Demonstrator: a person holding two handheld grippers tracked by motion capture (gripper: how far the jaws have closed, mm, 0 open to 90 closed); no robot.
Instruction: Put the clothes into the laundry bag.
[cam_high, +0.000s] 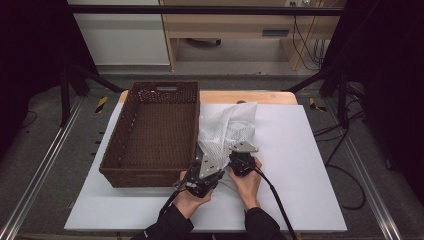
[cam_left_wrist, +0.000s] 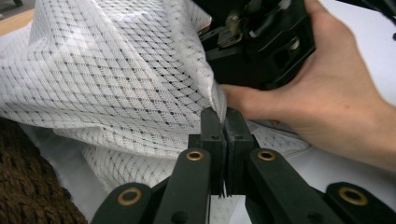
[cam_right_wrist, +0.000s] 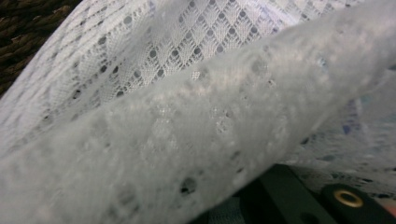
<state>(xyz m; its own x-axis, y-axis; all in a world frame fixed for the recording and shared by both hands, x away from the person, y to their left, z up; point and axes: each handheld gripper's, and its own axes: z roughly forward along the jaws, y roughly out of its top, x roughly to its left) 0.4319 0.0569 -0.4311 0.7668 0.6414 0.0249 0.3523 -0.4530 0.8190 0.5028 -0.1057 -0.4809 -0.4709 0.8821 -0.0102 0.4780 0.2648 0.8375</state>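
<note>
A white mesh cloth (cam_high: 227, 127) lies bunched on the white table top, just right of the basket. My left gripper (cam_high: 216, 167) is at the cloth's near edge. In the left gripper view its jaws (cam_left_wrist: 220, 119) stand pressed together with a fold of the cloth (cam_left_wrist: 116, 79) pinched between them. My right gripper (cam_high: 234, 154) sits close beside it, a hand's width to the right. From the left gripper view the cloth runs into the front of the right gripper (cam_left_wrist: 257, 42), which is shut on it. The cloth (cam_right_wrist: 187, 130) drapes over the right gripper's camera and hides its fingertips.
A brown wicker basket (cam_high: 150, 175) with nothing in it stands on the left half of the white table top (cam_high: 300, 165). Bare table lies to the right of the cloth and along the front edge. Black cables trail from both grippers toward the person.
</note>
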